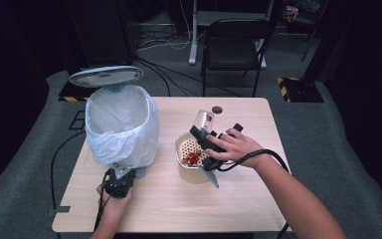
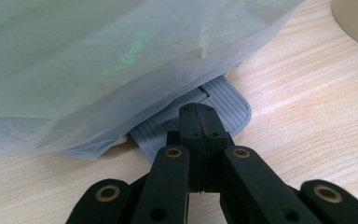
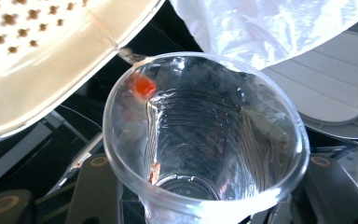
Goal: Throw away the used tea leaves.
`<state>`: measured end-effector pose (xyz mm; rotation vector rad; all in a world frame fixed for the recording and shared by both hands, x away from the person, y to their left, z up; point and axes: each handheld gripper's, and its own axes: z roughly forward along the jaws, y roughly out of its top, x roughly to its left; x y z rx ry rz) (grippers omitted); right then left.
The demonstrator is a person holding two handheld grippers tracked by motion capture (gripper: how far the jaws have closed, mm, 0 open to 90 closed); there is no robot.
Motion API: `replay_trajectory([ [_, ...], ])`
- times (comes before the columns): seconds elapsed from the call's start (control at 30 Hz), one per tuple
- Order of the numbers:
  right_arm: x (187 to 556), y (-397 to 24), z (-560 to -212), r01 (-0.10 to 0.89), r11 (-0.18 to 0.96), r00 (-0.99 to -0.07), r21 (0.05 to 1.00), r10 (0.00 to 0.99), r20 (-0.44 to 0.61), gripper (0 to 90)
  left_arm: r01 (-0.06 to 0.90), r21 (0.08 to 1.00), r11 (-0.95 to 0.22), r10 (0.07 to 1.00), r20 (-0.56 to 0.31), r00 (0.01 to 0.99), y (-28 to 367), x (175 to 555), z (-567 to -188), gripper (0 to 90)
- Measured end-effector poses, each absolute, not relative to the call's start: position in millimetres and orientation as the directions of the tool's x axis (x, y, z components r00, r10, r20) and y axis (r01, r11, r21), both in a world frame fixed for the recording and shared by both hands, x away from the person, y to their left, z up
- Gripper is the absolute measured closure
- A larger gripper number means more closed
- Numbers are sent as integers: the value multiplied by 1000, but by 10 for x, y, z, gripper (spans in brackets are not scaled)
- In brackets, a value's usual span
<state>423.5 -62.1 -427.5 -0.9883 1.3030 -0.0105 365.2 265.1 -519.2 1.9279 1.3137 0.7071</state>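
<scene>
A pedal bin (image 1: 122, 124) lined with a white bag stands at the table's left, its grey lid (image 1: 105, 75) raised. My left gripper (image 1: 121, 172) is shut, with its tips pressed on the bin's grey ribbed pedal (image 2: 228, 100); the joined jaws of the left gripper (image 2: 199, 116) hold nothing. My right gripper (image 1: 204, 137) is shut on a clear plastic cup (image 1: 205, 119), tilted over a cream perforated strainer bowl (image 1: 191, 157) that holds red bits (image 1: 192, 158). Inside the cup (image 3: 205, 135) one red piece (image 3: 143, 86) sticks to the wall near the rim, next to the strainer's edge (image 3: 42, 56).
A small dark round object (image 1: 217, 109) lies near the table's far edge. A black chair (image 1: 234, 45) stands beyond the table. The bin bag (image 3: 270, 23) hangs close behind the cup. Bare wood lies along the table's front and right side.
</scene>
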Motion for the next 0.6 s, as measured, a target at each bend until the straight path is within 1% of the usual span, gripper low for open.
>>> replay_trajectory([
  [0.13,4230,-617,-4258,-506,608,341,-612,-511,-789,458,570,787,-237,942,42,334,2642,3647,-5194,900],
  [0.17,4230,-614,-4255,-507,608,340,-612,-512,-789,459,563,785,-258,935,56,350,2656,3656,-5190,900],
  [0.27,4231,-614,-4250,-504,609,343,-613,-510,-789,459,562,785,-259,935,59,349,2654,3655,-5190,900],
  [0.3,4232,-615,-4248,-503,610,342,-613,-511,-789,459,569,786,-242,939,42,341,2645,3650,-5193,900],
  [0.4,4231,-616,-4241,-501,612,340,-612,-511,-790,458,569,784,-248,940,51,339,2647,3649,-5188,900],
  [0.43,4231,-616,-4239,-502,611,339,-612,-511,-790,459,573,788,-225,943,28,332,2632,3645,-5198,900],
  [0.47,4230,-616,-4238,-503,611,339,-612,-511,-790,458,576,789,-213,947,23,319,2623,3639,-5199,900],
  [0.5,4231,-617,-4238,-503,612,339,-611,-511,-790,459,568,786,-245,940,50,336,2643,3648,-5192,900],
  [0.6,4234,-616,-4234,-500,613,341,-612,-509,-790,459,569,786,-242,941,47,335,2643,3648,-5192,900],
])
